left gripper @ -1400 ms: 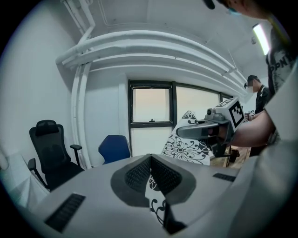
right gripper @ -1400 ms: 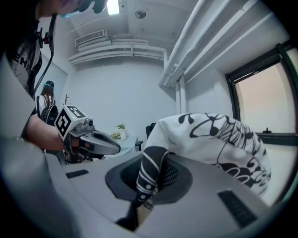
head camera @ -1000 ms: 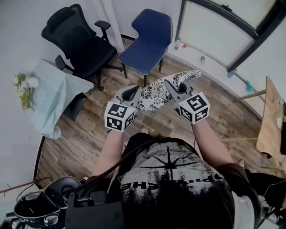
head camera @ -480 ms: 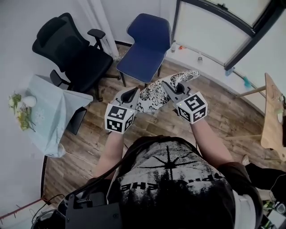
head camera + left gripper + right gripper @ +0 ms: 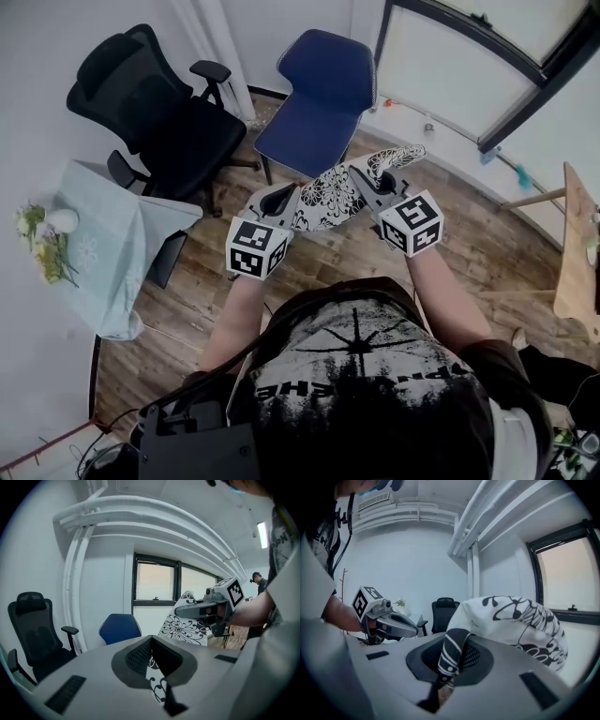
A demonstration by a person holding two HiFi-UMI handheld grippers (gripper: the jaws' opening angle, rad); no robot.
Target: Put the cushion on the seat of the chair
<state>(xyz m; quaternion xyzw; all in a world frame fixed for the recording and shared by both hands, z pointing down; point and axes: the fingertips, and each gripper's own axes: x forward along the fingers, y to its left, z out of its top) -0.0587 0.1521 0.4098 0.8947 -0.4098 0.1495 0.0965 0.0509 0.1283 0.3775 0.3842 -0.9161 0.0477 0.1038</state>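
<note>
A white cushion with black flower print (image 5: pixel 330 197) hangs in the air between both grippers, in front of the person's chest. My left gripper (image 5: pixel 283 198) is shut on its left edge, where a strip of the printed cloth (image 5: pixel 154 667) shows between the jaws. My right gripper (image 5: pixel 377 184) is shut on the right edge, a fold of cushion (image 5: pixel 451 656) pinched in its jaws and the rest bulging above. The blue chair (image 5: pixel 323 89) stands beyond the cushion near the wall, its seat (image 5: pixel 302 127) bare. In the left gripper view the blue chair (image 5: pixel 119 628) shows ahead.
A black office chair (image 5: pixel 150 103) stands left of the blue one. A small table with a pale cloth (image 5: pixel 103 234) and flowers is at the left. A wooden table edge (image 5: pixel 577 244) lies at the right. A window (image 5: pixel 469 47) runs along the far wall over wood flooring (image 5: pixel 216 281).
Both grippers have carried the cushion forward toward the blue chair, which now sits closer above them in the head view. Grips are unchanged.
</note>
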